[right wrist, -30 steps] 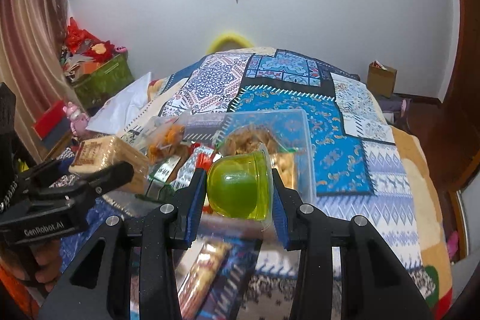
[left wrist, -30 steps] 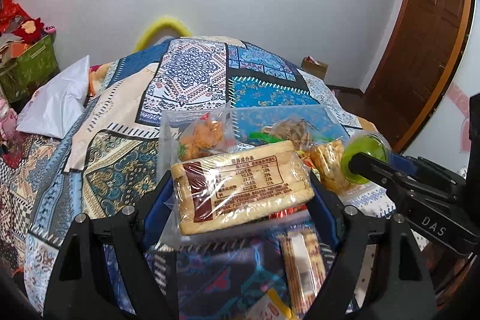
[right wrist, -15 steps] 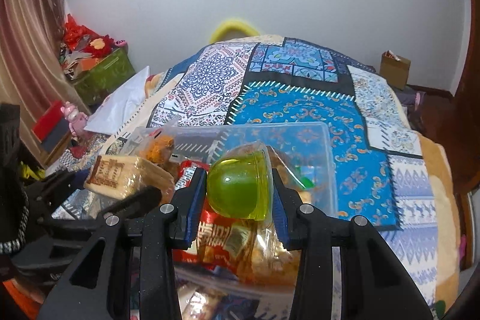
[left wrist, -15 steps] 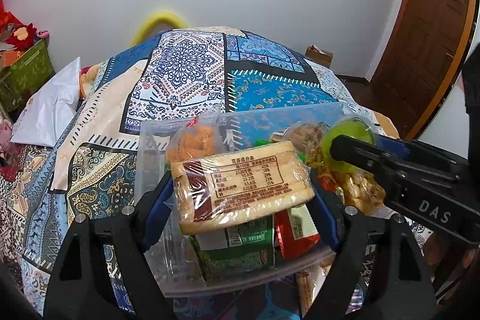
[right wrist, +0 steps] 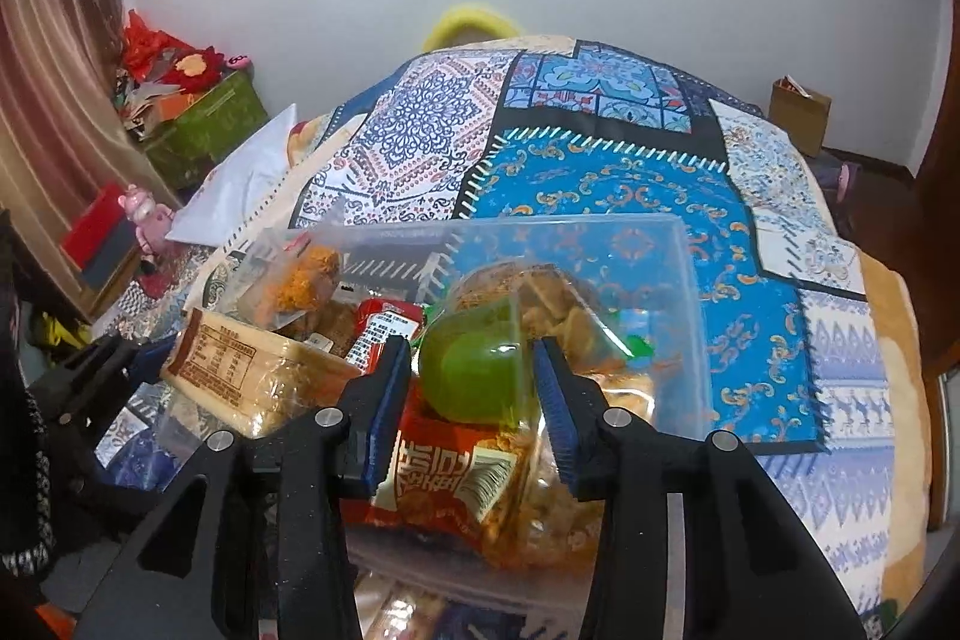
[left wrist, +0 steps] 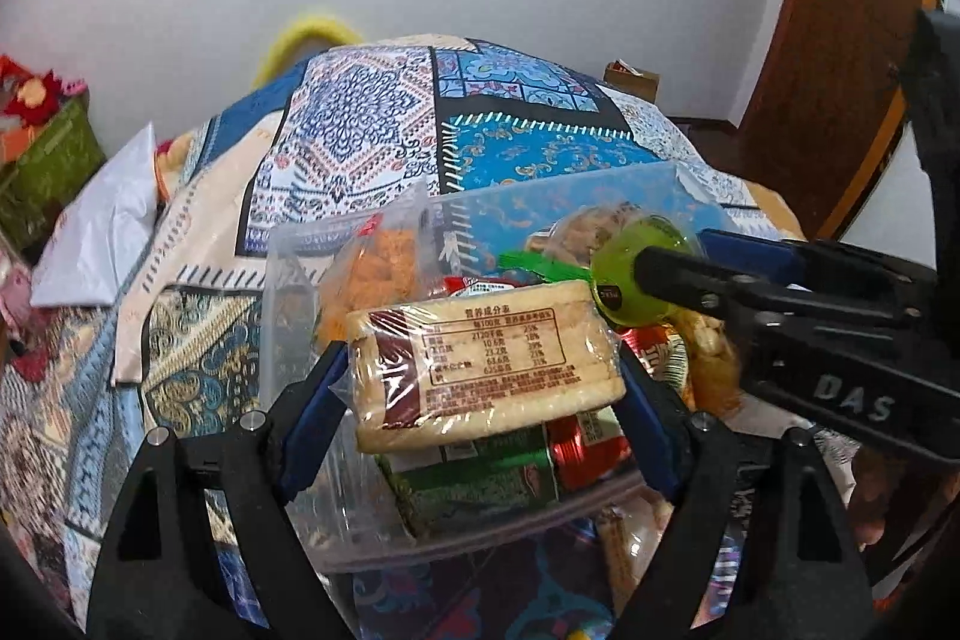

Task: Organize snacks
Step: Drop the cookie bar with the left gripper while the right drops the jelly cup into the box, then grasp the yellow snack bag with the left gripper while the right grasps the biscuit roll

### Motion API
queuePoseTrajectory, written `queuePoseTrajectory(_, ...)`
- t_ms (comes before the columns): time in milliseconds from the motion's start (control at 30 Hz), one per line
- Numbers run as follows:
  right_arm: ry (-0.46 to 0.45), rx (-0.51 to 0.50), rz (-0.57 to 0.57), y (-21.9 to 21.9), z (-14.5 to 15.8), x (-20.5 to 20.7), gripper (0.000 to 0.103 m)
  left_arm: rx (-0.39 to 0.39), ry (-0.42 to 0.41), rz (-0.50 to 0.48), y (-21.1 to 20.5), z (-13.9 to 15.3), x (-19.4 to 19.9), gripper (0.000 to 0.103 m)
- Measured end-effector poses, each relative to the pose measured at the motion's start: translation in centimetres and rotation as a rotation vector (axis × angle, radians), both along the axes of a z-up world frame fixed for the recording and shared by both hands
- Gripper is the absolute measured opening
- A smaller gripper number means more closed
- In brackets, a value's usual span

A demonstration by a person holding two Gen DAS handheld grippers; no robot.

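Observation:
A clear plastic bin [left wrist: 288, 268] [right wrist: 672, 250] on the patterned bed holds several snack packs. My left gripper [left wrist: 480, 370] is shut on a wrapped cracker pack [left wrist: 486, 358] and holds it over the bin's near left side; the pack also shows in the right wrist view [right wrist: 240, 370]. My right gripper [right wrist: 474, 376] is shut on a green jelly cup [right wrist: 474, 370] [left wrist: 624, 274] just above a red snack bag [right wrist: 444, 472] and a bag of fried snacks [right wrist: 570, 316] in the bin. An orange snack bag [left wrist: 378, 268] leans in the bin's far left.
The quilt [right wrist: 600, 172] covers the bed around the bin. More snack packs lie below the bin's near edge [left wrist: 618, 538]. A white pillow [left wrist: 102, 232] and a green box [right wrist: 210, 124] are at left, a cardboard box [right wrist: 798, 112] and a wooden door [left wrist: 840, 40] at right.
Both grippers moved forward and down over the bin with their snacks still held. The bin's contents now fill the space under the fingers.

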State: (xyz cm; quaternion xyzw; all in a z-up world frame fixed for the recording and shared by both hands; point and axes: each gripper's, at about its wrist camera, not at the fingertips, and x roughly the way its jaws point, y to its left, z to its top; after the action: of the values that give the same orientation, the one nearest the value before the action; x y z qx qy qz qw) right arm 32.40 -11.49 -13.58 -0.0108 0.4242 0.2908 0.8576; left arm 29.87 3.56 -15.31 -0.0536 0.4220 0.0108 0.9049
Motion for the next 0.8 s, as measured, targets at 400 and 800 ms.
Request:
queuePoseTrajectory(400,-0.060,0.014,-0.008,-2.3,3.3,-3.8,0.052,-0.048,-0.073,0.040,1.3,4.5,-4.7,0.083)
queuePoseTrajectory(800,0.006,-0.041,0.043,-1.6,-0.1,-9.2,0.057,-0.021,-0.031,0.042,1.7,3.2,-10.4,0.083)
